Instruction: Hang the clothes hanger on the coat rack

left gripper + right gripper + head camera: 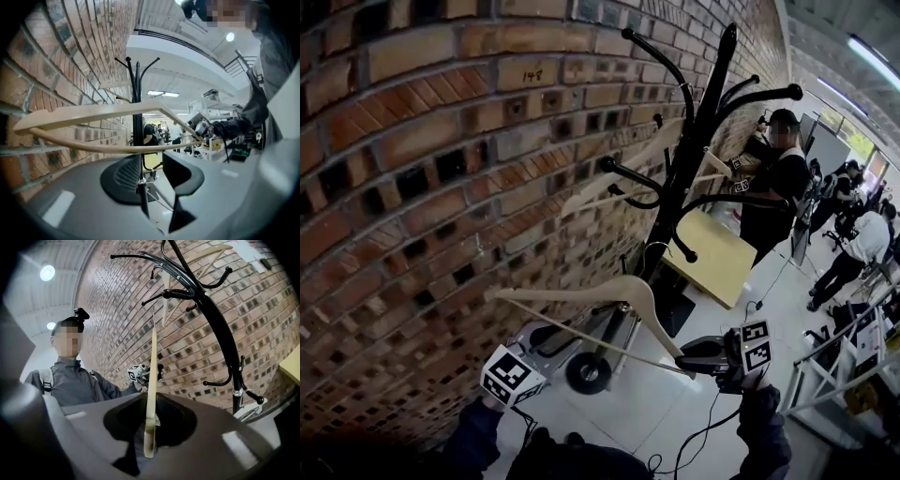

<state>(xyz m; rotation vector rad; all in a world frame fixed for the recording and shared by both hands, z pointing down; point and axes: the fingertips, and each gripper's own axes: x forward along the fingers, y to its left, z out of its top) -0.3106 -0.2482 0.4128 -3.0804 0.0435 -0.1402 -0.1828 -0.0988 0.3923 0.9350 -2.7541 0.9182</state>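
- The clothes hanger (581,292) is riding in mid-air in front of the brick wall (412,187). In the head view it is lying roughly level at about 7 o'clock from the coat rack (705,141). It is sitting well apart from every peg, so it is not yet hung.
- The right gripper (705,354) is pinching the hanger's tip at the 4 o'clock end. The right gripper view is showing the jaws pressed onto the thin edge of the wood.
- The left gripper (152,169) is standing with its jaws spread and is gripping nothing. The hanger's lower bar (117,149) is crossing just past the tips, and whether it is touching them I cannot tell.
- The hanger is looking like light, stiff, smooth wood. It is unlikely to bend, but with only one end clamped it is probably prone to pivoting and sliding in the pads.
- A steadier hold would be a second pinch on the lower bar or close under the neck, keeping the thin wire hook (647,255) free.
- That hook is pointing toward 12 o'clock and is the only part that needs to meet a peg.
- Another hanger (619,183) is already occupying the rack at its 9 o'clock side. A ball-tipped peg (792,91) at 2 o'clock is looking free.
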